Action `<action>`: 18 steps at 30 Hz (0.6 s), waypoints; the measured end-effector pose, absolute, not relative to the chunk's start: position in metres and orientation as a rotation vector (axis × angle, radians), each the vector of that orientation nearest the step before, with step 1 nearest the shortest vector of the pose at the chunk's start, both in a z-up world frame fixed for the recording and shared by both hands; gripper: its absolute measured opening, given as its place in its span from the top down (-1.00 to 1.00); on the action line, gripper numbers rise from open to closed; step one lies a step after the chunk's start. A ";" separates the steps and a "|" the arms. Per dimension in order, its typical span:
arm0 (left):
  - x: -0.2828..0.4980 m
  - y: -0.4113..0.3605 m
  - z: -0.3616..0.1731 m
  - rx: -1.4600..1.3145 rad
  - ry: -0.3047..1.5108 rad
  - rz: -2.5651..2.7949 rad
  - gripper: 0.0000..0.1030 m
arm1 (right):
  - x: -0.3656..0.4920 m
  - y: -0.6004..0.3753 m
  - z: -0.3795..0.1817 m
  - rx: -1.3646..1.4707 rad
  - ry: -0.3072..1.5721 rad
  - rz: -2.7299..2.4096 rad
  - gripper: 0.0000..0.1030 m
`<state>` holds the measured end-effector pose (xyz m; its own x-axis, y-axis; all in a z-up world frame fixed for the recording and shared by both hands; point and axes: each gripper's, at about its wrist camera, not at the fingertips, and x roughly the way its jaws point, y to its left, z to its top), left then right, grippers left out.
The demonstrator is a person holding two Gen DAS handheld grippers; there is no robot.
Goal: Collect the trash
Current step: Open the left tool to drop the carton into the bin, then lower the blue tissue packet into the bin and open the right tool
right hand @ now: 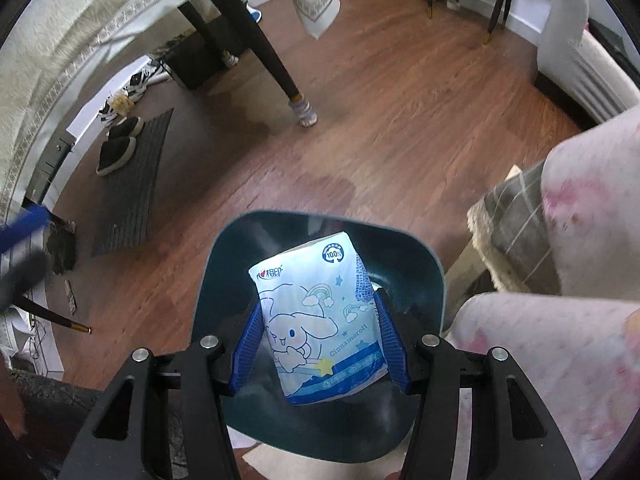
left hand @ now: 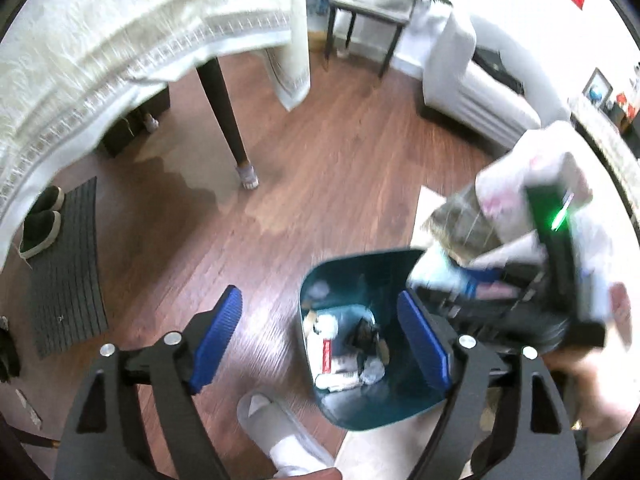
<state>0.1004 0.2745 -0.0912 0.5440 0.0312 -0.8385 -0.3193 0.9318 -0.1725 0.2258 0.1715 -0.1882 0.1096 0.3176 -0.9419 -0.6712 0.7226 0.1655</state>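
Observation:
A teal trash bin (left hand: 320,280) stands on the wood floor and holds several bits of trash (left hand: 344,344). My left gripper (left hand: 320,340) is open and empty above the bin's left side. The right gripper shows in the left wrist view, blurred, over the bin's right rim (left hand: 520,300). In the right wrist view my right gripper (right hand: 318,344) is shut on a blue and white tissue pack (right hand: 320,324) with a cartoon print, held over the bin (right hand: 224,264).
A table with a white cloth (left hand: 100,40) and a dark leg (left hand: 224,112) stands at the far left. A dark mat (left hand: 64,268) with slippers (left hand: 40,224) lies left. My slippered foot (left hand: 280,432) is beside the bin. A plaid cushion (right hand: 512,224) lies right.

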 end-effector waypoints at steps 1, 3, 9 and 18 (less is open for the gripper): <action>0.101 0.274 -0.087 -0.323 0.967 0.214 -0.60 | 0.225 0.171 -0.190 -0.342 1.270 0.748 -0.06; 0.103 0.273 -0.076 -0.306 0.938 0.214 -0.60 | 0.222 0.171 -0.195 -0.352 1.277 0.746 -0.06; 0.098 0.277 -0.053 -0.297 0.860 0.214 -0.40 | 0.218 0.169 -0.218 -0.372 1.319 0.735 -0.06; 0.092 0.277 -0.023 -0.285 0.815 0.197 -0.18 | 0.205 0.169 -0.250 -0.452 1.360 0.725 -0.08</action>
<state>0.0920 0.2771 -0.0226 0.6705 0.0639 -0.7391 -0.2811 0.9439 -0.1734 0.2051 0.1691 -0.2498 0.0465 0.2040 -0.9779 -0.6977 0.7072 0.1143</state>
